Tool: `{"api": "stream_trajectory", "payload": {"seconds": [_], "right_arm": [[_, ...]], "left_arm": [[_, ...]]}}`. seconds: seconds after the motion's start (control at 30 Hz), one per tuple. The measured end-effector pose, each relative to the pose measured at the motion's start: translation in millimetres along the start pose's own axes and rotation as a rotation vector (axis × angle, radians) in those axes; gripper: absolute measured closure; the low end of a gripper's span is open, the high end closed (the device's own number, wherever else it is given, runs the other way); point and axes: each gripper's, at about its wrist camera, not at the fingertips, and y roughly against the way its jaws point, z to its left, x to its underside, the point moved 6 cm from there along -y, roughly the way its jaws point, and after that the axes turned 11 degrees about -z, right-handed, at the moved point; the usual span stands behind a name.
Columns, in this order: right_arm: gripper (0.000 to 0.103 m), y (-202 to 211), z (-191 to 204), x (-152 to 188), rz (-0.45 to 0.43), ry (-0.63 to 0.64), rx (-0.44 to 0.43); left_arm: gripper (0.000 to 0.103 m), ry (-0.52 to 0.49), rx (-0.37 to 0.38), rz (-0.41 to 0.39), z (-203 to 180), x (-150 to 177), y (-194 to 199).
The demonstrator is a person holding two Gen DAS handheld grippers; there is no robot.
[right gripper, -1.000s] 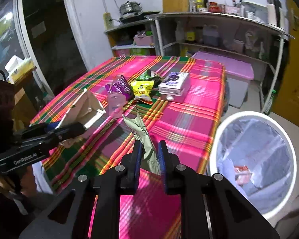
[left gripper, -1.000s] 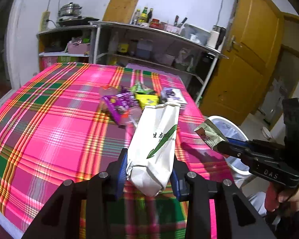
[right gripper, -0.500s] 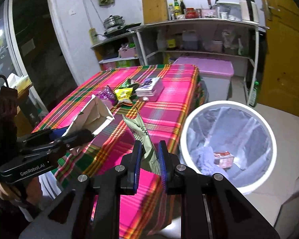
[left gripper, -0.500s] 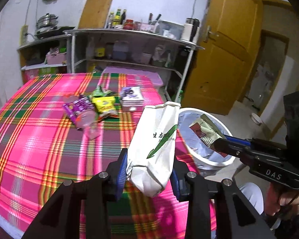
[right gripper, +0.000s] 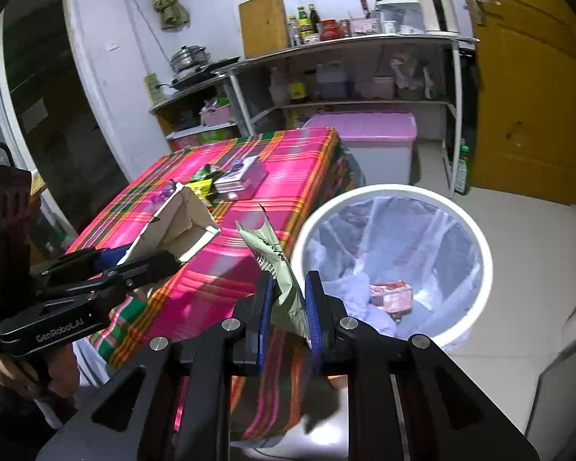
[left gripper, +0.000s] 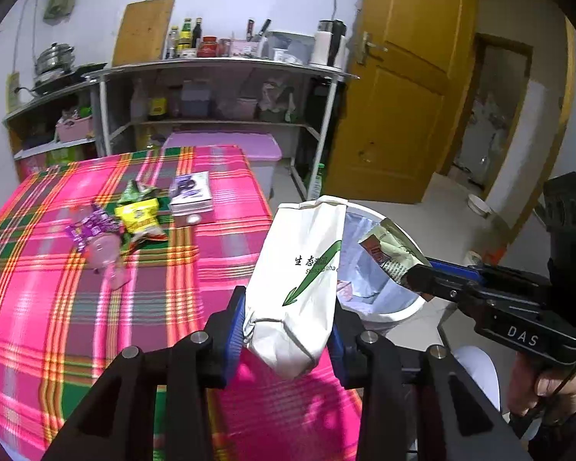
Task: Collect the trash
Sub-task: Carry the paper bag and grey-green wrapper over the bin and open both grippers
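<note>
My left gripper (left gripper: 288, 315) is shut on a white paper bag (left gripper: 299, 269) with a green arrow, held over the table's right edge; the same paper bag (right gripper: 176, 226) and left gripper (right gripper: 149, 265) show at the left of the right wrist view. My right gripper (right gripper: 286, 299) is shut on a crumpled green wrapper (right gripper: 278, 269), beside the rim of a white trash bin (right gripper: 476, 230) lined with clear plastic. In the left wrist view that wrapper (left gripper: 391, 249) hangs over the bin (left gripper: 395, 311) with the right gripper (left gripper: 414, 276) clamped on it.
More litter lies on the pink plaid table (left gripper: 57, 307): a purple packet (left gripper: 90, 226), a yellow packet (left gripper: 138, 219), a green wrapper (left gripper: 136, 192), a plastic cup (left gripper: 107, 257) and a small box (left gripper: 192, 196). Shelves (left gripper: 219, 88), a pink-lidded tub (left gripper: 230, 146) and a yellow door (left gripper: 399, 96) stand behind.
Both grippers have swung right, off the table's middle toward the bin, each keeping its hold. The bin now sits close under the right gripper, and the table litter has slid left in view.
</note>
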Motion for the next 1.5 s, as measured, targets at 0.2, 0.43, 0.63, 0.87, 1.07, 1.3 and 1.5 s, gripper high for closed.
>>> {"api": "stream_trajectory", "payload": {"seconds": [0.2, 0.43, 0.63, 0.87, 1.07, 1.3, 1.5], "right_arm": [[0.085, 1, -27, 3, 0.004, -0.036, 0.040], [0.085, -4, -55, 8, 0.024, -0.080, 0.086], [0.085, -15, -76, 16, 0.057, -0.111, 0.112], [0.085, -32, -95, 23, 0.093, -0.134, 0.130], [0.085, -49, -108, 28, 0.135, -0.148, 0.144], [0.084, -61, -115, 32, 0.159, -0.141, 0.162], [0.084, -55, -114, 30, 0.144, -0.145, 0.172]], "left_arm": [[0.065, -0.027, 0.030, 0.016, -19, -2, -17], [0.065, -0.048, 0.064, 0.044, -36, -3, -41], [0.065, -0.061, 0.082, 0.090, -47, 1, -69], [0.065, -0.066, 0.098, 0.147, -57, 7, -103], [0.064, -0.063, 0.102, 0.191, -60, 11, -129], [0.064, -0.038, 0.094, 0.238, -58, 17, -149], [0.062, -0.016, 0.106, 0.245, -54, 18, -149]]}}
